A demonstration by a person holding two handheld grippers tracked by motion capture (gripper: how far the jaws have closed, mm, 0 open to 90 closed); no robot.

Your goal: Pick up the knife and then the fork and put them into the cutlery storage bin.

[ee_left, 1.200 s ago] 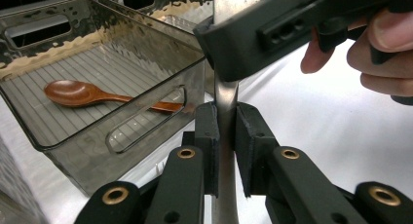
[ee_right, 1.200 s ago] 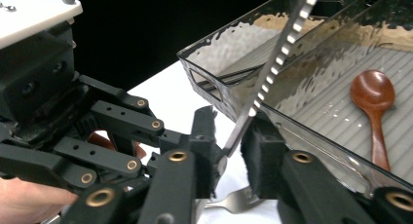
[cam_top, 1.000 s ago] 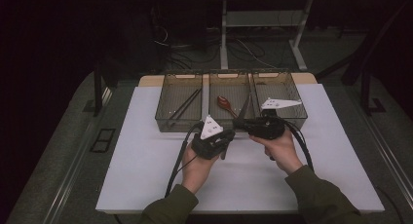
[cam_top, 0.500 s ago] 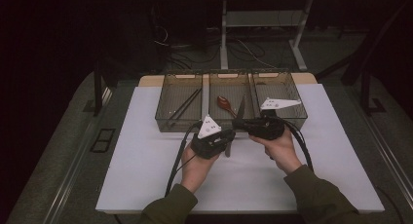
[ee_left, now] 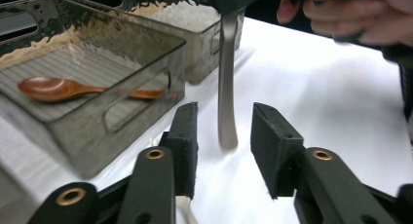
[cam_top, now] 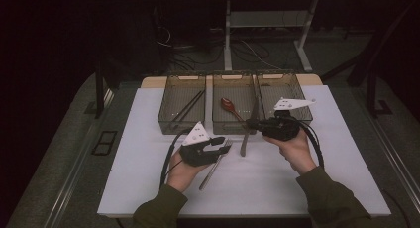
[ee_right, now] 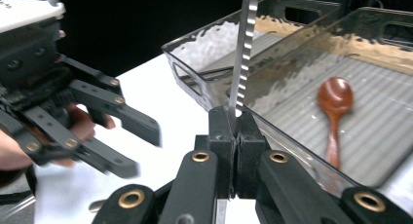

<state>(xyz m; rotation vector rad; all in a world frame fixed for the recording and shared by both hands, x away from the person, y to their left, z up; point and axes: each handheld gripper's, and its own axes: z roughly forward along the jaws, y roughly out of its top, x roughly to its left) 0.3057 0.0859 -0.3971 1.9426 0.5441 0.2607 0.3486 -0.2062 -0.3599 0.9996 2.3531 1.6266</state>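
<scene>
My right gripper [cam_top: 251, 124] [ee_right: 234, 116] is shut on the serrated blade of a table knife [cam_top: 244, 142] [ee_right: 245, 44]. The knife stands steeply in front of the middle tray, its handle [ee_left: 226, 83] reaching down to the white tabletop. My left gripper [cam_top: 221, 141] [ee_left: 225, 109] hovers low to the left of it. Its jaws have just been opening and stand apart with nothing pressed between the pads; the knife handle shows beyond the gap. A silver utensil [cam_top: 214, 166] lies on the table under the left gripper.
Three clear trays stand in a row at the back. The left tray [cam_top: 166, 120] holds dark sticks, the middle tray [cam_top: 233, 125] holds a wooden spoon [cam_top: 229, 105] [ee_left: 53, 89] [ee_right: 333, 104], and the right tray [cam_top: 289, 80] is behind the right gripper. A white mat [cam_top: 307, 188] covers the table.
My left gripper has drawn back from the knife, down and to the left, and its jaws have opened. The silver utensil now lies in sight beneath it. The right gripper has stayed put.
</scene>
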